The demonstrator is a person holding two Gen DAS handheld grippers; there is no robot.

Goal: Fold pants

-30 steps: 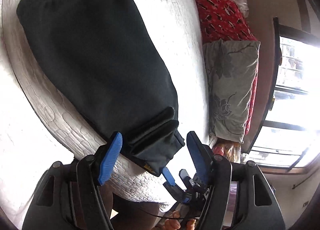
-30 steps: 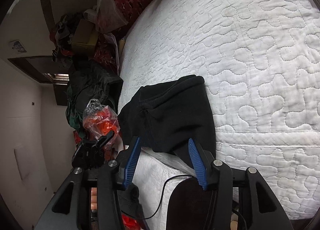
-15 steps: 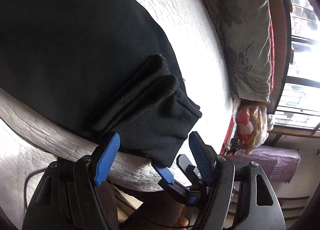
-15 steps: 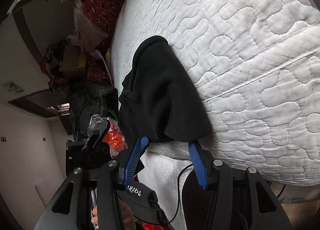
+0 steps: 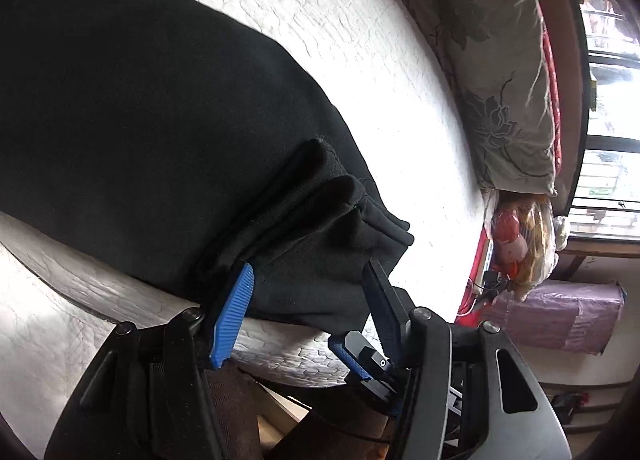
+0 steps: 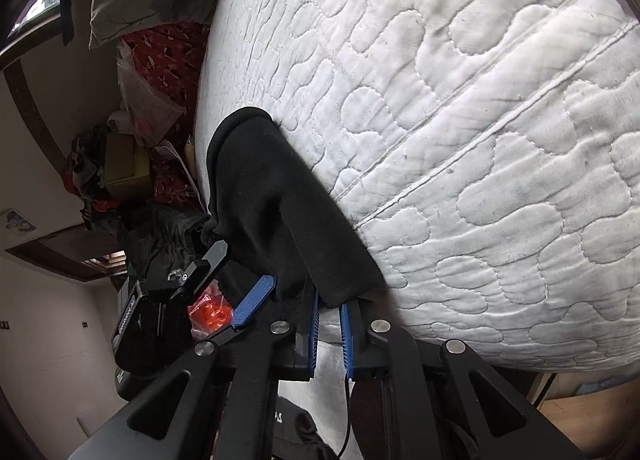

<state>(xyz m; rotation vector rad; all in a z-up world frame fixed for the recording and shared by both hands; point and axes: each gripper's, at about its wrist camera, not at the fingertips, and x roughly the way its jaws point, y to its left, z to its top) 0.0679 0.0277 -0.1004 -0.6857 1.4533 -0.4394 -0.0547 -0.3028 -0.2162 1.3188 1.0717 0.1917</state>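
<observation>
A white quilted mattress [image 6: 480,107] fills most of both views. Black pants [image 5: 152,131] are laid on it, spread toward 10 o'clock in the left wrist view, with the bunched cuff end hung over the mattress edge near the centre. A grey flowered pillow [image 5: 500,59] is seen at 2 o'clock, beside a red patterned cloth [image 5: 550,75]. Below the pillow, at 3 o'clock, a clear bag [image 5: 520,236] with red and yellow contents is set.

The left gripper [image 5: 310,292] is placed around the cuff end; its jaws have just been closing, and the cloth lies between the blue pads [image 5: 234,312], the near pad touching it; a firm grip cannot be told.

In the right wrist view a corner of the pants [image 6: 272,211] is draped over the edge toward 7 o'clock. The right gripper [image 6: 330,326] has just been closing and is narrowed on that lowest corner, which is pinched between its pads.
</observation>
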